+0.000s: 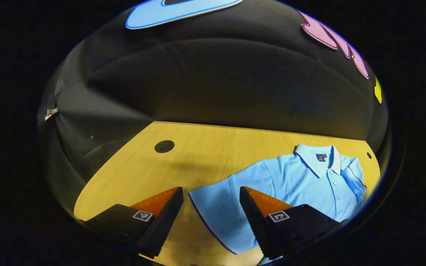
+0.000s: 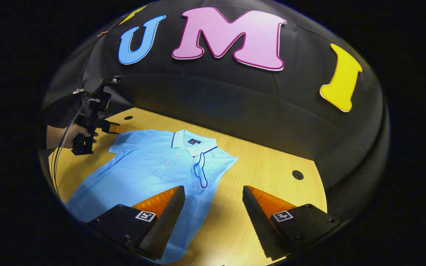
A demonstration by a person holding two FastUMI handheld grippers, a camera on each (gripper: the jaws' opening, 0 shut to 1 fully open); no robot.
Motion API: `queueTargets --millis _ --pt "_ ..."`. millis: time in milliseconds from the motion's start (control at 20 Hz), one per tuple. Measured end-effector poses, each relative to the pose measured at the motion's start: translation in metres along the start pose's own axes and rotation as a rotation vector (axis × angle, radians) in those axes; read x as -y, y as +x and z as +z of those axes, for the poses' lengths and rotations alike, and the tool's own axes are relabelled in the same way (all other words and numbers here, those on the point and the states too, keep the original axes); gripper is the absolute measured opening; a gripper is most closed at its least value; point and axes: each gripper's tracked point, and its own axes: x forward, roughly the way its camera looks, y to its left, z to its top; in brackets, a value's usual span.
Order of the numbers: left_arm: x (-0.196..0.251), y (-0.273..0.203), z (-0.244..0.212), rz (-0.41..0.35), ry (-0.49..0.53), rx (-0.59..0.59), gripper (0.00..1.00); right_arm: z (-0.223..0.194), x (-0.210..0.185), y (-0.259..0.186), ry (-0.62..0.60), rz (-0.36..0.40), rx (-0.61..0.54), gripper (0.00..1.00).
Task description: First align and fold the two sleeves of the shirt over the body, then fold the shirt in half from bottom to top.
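Observation:
A light blue polo shirt (image 1: 301, 184) lies face up on the wooden table (image 1: 205, 147), collar toward the booth wall. Its near sleeve (image 1: 224, 207) is spread flat, with the hem lying between the fingers of my left gripper (image 1: 211, 192), which is open just above it. In the right gripper view the shirt (image 2: 150, 166) sits left of centre, and its other sleeve (image 2: 200, 170) is folded over the body. My right gripper (image 2: 213, 190) is open by that side of the shirt, one finger over the cloth and one over bare table. A hand holds the left gripper (image 2: 118, 128) at the far sleeve.
Round cable holes (image 1: 164, 146) (image 2: 297, 174) are set in the tabletop (image 2: 268, 166) near the back corners. The black cloth wall closes the table's far side. Bare wood lies to the left of the shirt in the left gripper view and to its right in the right gripper view.

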Motion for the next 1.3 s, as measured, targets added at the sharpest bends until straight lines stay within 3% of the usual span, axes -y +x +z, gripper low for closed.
queueTargets --millis 250,400,450,500,700,750,1000,1300 --pt "-0.003 0.02 -0.026 -0.018 -0.006 -0.088 0.96 -0.008 0.013 -0.017 0.057 -0.03 -0.015 0.98" --pt "-0.003 0.023 -0.024 -0.029 -0.001 -0.084 0.96 -0.015 0.02 -0.021 0.066 -0.049 -0.029 0.98" --pt "0.001 0.023 -0.024 -0.046 0.008 -0.087 0.89 -0.015 0.021 -0.022 0.067 -0.054 -0.031 0.98" --pt "0.007 0.024 -0.024 -0.063 0.018 -0.091 0.77 -0.017 0.022 -0.022 0.065 -0.057 -0.034 0.98" --pt "0.024 0.025 -0.02 -0.088 0.053 -0.09 0.12 -0.022 0.021 -0.025 0.06 -0.062 -0.038 0.98" --pt "0.026 0.026 -0.019 -0.088 0.053 -0.09 0.07 -0.024 0.02 -0.026 0.057 -0.062 -0.04 0.98" --pt "0.054 0.011 -0.007 -0.138 0.075 -0.091 0.07 -0.028 0.024 -0.032 0.063 -0.075 -0.037 0.98" --pt "0.133 -0.026 0.033 -0.29 0.097 -0.02 0.07 -0.034 0.032 -0.04 0.104 -0.105 -0.037 0.98"
